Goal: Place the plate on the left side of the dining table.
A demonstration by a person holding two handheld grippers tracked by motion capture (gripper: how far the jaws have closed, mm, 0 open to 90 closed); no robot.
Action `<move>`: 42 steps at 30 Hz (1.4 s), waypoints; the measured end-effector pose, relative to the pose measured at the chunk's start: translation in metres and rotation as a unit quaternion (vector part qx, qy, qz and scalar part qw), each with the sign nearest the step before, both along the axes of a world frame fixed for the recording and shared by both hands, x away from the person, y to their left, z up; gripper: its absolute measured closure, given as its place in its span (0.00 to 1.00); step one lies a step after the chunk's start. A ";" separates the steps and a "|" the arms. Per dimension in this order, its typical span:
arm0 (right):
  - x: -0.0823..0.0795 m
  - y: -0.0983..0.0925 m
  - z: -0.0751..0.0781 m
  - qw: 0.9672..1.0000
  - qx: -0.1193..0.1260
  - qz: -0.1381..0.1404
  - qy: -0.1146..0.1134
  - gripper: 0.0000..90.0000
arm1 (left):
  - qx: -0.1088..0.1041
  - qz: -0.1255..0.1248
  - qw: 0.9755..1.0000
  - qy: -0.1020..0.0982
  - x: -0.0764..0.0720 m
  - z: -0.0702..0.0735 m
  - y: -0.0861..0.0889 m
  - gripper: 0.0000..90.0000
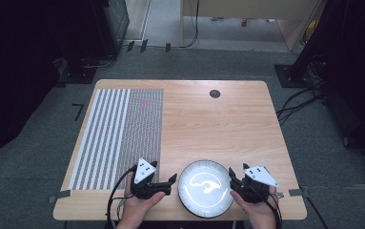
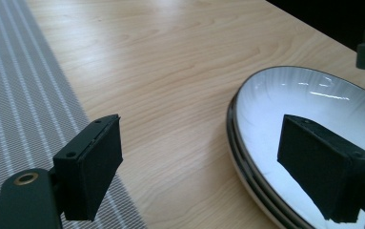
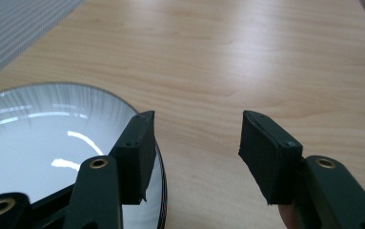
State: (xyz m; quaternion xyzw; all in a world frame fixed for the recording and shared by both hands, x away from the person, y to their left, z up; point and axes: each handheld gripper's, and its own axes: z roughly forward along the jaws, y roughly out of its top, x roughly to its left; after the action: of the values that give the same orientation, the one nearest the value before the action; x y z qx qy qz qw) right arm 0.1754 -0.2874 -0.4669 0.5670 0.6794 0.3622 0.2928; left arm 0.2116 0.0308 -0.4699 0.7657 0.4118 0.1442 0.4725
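Take the plate (image 1: pixel 205 188) as your landmark; it sits on the wooden table (image 1: pixel 228 119) near your edge, between your two hands. In the left gripper view it looks like two plates stacked, one rim under the other.

Far to the plate's left lies the striped placemat (image 1: pixel 118 136), flat on the table and well apart from the plate.

Just left of the plate is your left gripper (image 1: pixel 170 183), its jaws pointing toward the plate's left rim. In the left gripper view the jaws are spread wide: one pad (image 2: pixel 92 167) hangs over the mat's edge, the other over the plate's white inside, with the rim between them. Neither pad presses on the plate.

Just right of the plate is your right gripper (image 1: pixel 233 180). In the right gripper view its jaws stand partly apart; one pad (image 3: pixel 137 155) sits over the plate's right rim, the other over bare wood outside it. Whether that inner pad touches the rim I cannot tell. Nothing is pinched.

Beyond the plate, near the table's far edge, is a small dark round cap (image 1: pixel 214 93).
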 end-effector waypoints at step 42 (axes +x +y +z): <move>-0.008 -0.015 -0.011 0.993 0.086 0.000 0.076 0.90 | 0.001 -0.064 0.997 0.045 -0.022 -0.028 -0.026 0.69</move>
State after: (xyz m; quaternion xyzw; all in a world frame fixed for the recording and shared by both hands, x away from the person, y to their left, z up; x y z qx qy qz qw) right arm 0.1675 -0.3020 -0.4776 0.6160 0.6661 0.3748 0.1910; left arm 0.1891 0.0048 -0.4974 0.7968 0.3829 0.0796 0.4606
